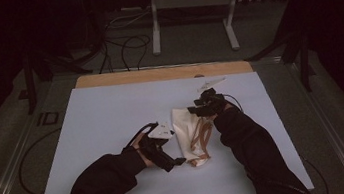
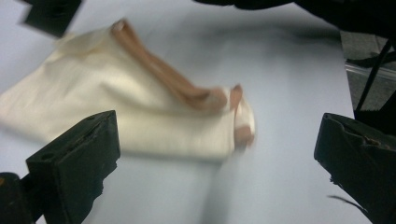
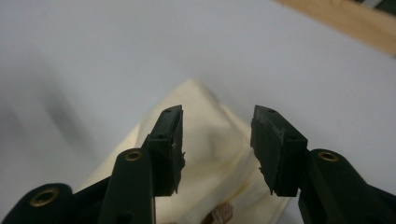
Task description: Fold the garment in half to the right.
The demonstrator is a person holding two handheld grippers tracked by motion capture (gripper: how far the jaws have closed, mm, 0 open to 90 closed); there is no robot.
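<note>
The left gripper (image 2: pixel 215 154) has its jaws spread wide with nothing between them, and the right gripper (image 3: pixel 215 149) stands about half open, its pads apart over cloth without pressing on it. Both hang just above a cream cloth bag (image 1: pixel 189 134) with brown straps (image 1: pixel 201 138), which lies folded and a little rumpled near the middle of the white table (image 1: pixel 104 131); in the high view the left gripper (image 1: pixel 167 150) sits at the bag's near-left edge and the right gripper (image 1: pixel 205 106) over its far end. The likely trouble is a shallow bite: if either pair closes on one layer only, the fold could pull apart as it is lifted, and a loose strap could snag on a jaw and drag the whole bag askew
</note>
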